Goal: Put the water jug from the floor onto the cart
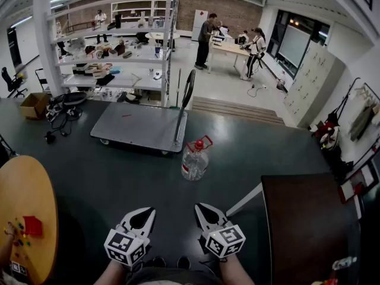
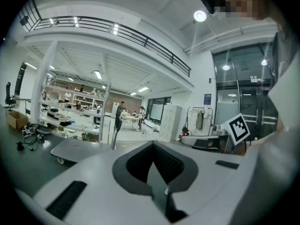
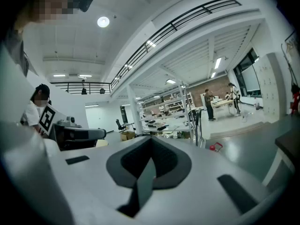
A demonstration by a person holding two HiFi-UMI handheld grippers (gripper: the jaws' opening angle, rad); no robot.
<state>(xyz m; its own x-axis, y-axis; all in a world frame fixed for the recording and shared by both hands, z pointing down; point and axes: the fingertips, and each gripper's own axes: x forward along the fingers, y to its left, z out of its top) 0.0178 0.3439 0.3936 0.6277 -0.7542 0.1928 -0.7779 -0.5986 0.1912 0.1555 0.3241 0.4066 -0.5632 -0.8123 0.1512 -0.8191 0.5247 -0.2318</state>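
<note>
A clear water jug (image 1: 194,160) with a red cap and red handle stands upright on the dark floor, just right of the cart's handle. The flat grey cart (image 1: 138,126) sits beyond it, its upright black push handle (image 1: 186,94) at its right end. Both grippers are held low and near me, well short of the jug. My left gripper (image 1: 147,212) has its jaws together with nothing between them. My right gripper (image 1: 201,209) is shut and empty too. In the right gripper view only the jug's red cap (image 3: 215,147) shows; the cart (image 2: 75,148) appears in the left gripper view.
A round wooden table (image 1: 24,218) with small coloured pieces is at my near left. A dark brown table (image 1: 306,230) stands at my near right. Cables and a stool (image 1: 65,108) lie left of the cart; shelving (image 1: 113,46) stands behind it. People stand at a far table (image 1: 228,47).
</note>
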